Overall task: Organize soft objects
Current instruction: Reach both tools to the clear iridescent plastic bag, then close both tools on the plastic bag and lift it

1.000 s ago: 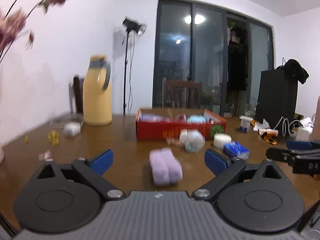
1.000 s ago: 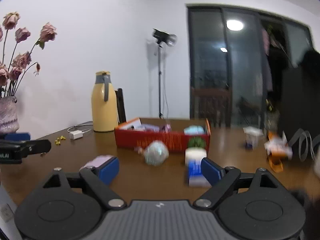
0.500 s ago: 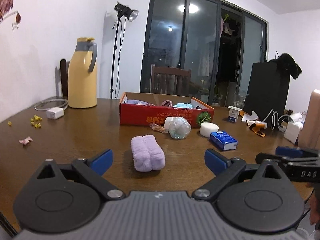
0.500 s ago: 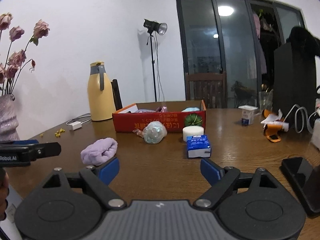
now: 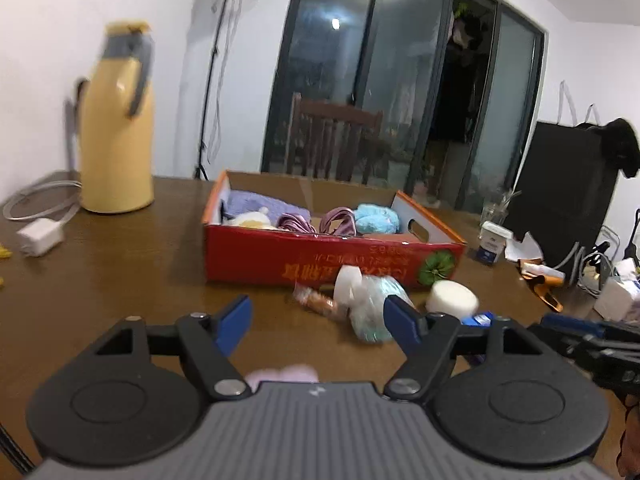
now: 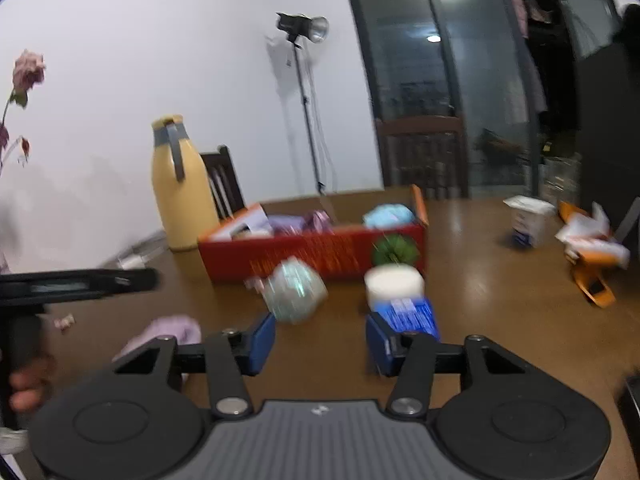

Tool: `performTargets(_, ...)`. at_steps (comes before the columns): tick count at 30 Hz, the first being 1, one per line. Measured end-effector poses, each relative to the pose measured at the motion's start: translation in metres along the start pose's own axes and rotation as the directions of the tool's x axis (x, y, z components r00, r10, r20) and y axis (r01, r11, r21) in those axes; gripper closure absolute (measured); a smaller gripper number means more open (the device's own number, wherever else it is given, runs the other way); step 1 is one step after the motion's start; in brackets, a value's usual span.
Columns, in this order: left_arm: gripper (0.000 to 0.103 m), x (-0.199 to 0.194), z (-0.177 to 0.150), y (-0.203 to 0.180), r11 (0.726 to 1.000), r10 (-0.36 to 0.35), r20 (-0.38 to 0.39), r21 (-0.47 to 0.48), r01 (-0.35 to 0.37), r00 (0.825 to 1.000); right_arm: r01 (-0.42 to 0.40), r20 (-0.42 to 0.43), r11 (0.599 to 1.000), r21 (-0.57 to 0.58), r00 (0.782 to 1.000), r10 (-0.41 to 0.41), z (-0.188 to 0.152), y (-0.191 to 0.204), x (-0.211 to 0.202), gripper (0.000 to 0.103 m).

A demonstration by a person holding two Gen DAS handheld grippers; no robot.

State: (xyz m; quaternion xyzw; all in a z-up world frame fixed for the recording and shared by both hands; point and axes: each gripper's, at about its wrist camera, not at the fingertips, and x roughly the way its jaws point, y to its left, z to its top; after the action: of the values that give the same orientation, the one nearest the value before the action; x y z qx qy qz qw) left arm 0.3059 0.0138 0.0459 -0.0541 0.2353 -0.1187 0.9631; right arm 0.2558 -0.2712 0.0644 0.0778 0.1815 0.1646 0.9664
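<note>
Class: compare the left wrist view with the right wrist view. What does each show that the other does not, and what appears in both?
Only the left wrist view shows the white charger and its cable.

Only the right wrist view shows the pink rose and a person's hand.

Both show the red cardboard box, yellow thermos, white foam disc, lilac towel, and neither closing gripper holding anything.

Both handheld grippers: black round-lobed bodies, ribbed grey centre plate, silver pivot screws, blue rectangular finger pads; white lettering on one's side.
</note>
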Motion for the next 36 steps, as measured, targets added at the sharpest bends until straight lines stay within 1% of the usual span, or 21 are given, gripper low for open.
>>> performTargets(2, 0.028, 0.035, 0.010, 0.002, 1.000, -0.024, -0.048, 0.015, 0.025, 0.999, -0.012, 0.007, 1.000, -0.018, 1.000, 0.012, 0.018, -0.001, 0.027, 0.058)
performTargets(3, 0.028, 0.056, 0.014, 0.004, 0.999, -0.031, -0.096, 0.019, 0.033, 0.995, -0.025, -0.008, 0.999, -0.023, 1.000, 0.025, 0.028, -0.001, 0.044, 0.058)
performTargets(4, 0.028, 0.075, 0.016, 0.005, 1.000, -0.018, -0.134, 0.016, 0.021, 0.991, -0.037, -0.028, 0.999, -0.025, 0.999, 0.036, 0.036, -0.001, 0.059, 0.058)
performTargets(7, 0.028, 0.114, 0.016, 0.006, 0.998, -0.039, -0.203, 0.031, 0.046, 0.978, -0.064, -0.082, 0.998, 0.001, 0.995, 0.064, 0.056, -0.002, 0.112, 0.057)
performTargets(8, 0.028, 0.122, 0.016, 0.006, 0.998, -0.054, -0.218, 0.032, 0.062, 0.975, -0.062, -0.104, 0.998, 0.017, 0.993, 0.063, 0.060, -0.004, 0.128, 0.057)
performTargets(10, 0.028, 0.130, 0.016, 0.011, 0.997, -0.079, -0.235, 0.003, 0.082, 0.969, -0.068, -0.154, 0.997, 0.031, 0.985, 0.072, 0.061, -0.006, 0.156, 0.057)
performTargets(12, 0.029, 0.130, 0.014, 0.015, 0.995, -0.102, -0.236, -0.018, 0.100, 0.967, -0.054, -0.193, 0.998, 0.026, 0.979, 0.058, 0.055, -0.004, 0.171, 0.056)
performTargets(15, 0.029, 0.128, 0.005, 0.016, 0.993, -0.107, -0.246, 0.022, 0.116, 0.963, -0.090, -0.217, 0.993, 0.081, 0.971, 0.105, 0.036, -0.011, 0.177, 0.056)
performTargets(17, 0.030, 0.131, 0.007, 0.013, 0.992, -0.118, -0.252, 0.024, 0.128, 0.960, -0.099, -0.225, 0.988, 0.122, 0.966, 0.125, 0.030, -0.017, 0.181, 0.057)
performTargets(18, 0.030, 0.135, 0.008, 0.013, 0.991, -0.123, -0.258, 0.021, 0.133, 0.958, -0.106, -0.230, 0.985, 0.139, 0.964, 0.136, 0.030, -0.020, 0.183, 0.060)
performTargets(19, 0.033, 0.137, 0.009, 0.014, 0.989, -0.138, -0.264, 0.010, 0.146, 0.954, -0.109, -0.235, 0.982, 0.155, 0.961, 0.144, 0.030, -0.022, 0.185, 0.063)
performTargets(20, 0.035, 0.139, 0.009, 0.016, 0.987, -0.158, -0.273, -0.007, 0.162, 0.949, -0.105, -0.237, 0.981, 0.161, 0.961, 0.142, 0.030, -0.024, 0.185, 0.063)
performTargets(21, 0.037, 0.138, 0.009, 0.019, 0.986, -0.165, -0.266, -0.028, 0.163, 0.950, -0.096, -0.237, 0.983, 0.156, 0.963, 0.132, 0.031, -0.025, 0.182, 0.063)
performTargets(23, 0.037, 0.135, 0.009, 0.024, 0.985, -0.174, -0.254, -0.051, 0.166, 0.952, -0.092, -0.222, 0.987, 0.129, 0.968, 0.119, 0.035, -0.026, 0.174, 0.063)
performTargets(25, 0.037, 0.131, 0.010, 0.027, 0.987, -0.158, -0.241, -0.069, 0.146, 0.958, -0.097, -0.233, 0.987, 0.125, 0.965, 0.124, 0.037, -0.028, 0.170, 0.063)
performTargets(26, 0.037, 0.126, 0.012, 0.028, 0.989, -0.142, -0.229, -0.069, 0.130, 0.963, -0.099, -0.240, 0.988, 0.116, 0.963, 0.124, 0.037, -0.028, 0.167, 0.063)
performTargets(28, 0.037, 0.113, 0.015, 0.027, 0.989, -0.146, -0.177, -0.053, 0.139, 0.973, -0.107, -0.245, 0.989, 0.103, 0.961, 0.130, 0.033, -0.026, 0.164, 0.062)
performTargets(30, 0.037, 0.104, 0.016, 0.026, 0.987, -0.155, -0.153, -0.054, 0.148, 0.976, -0.114, -0.264, 0.990, 0.082, 0.956, 0.132, 0.026, -0.020, 0.163, 0.062)
performTargets(32, 0.037, 0.098, 0.013, 0.024, 0.988, -0.152, -0.157, -0.060, 0.144, 0.976, -0.121, -0.267, 0.991, 0.051, 0.955, 0.130, 0.021, -0.014, 0.162, 0.065)
performTargets(34, 0.037, 0.091, 0.011, 0.019, 0.990, -0.138, -0.166, -0.057, 0.131, 0.976, -0.115, -0.259, 0.993, 0.032, 0.958, 0.119, 0.020, -0.009, 0.157, 0.073)
performTargets(36, 0.037, 0.071, 0.009, 0.011, 0.988, -0.151, -0.128, -0.052, 0.145, 0.980, -0.111, -0.230, 0.993, 0.036, 0.966, 0.117, 0.022, -0.006, 0.142, 0.078)
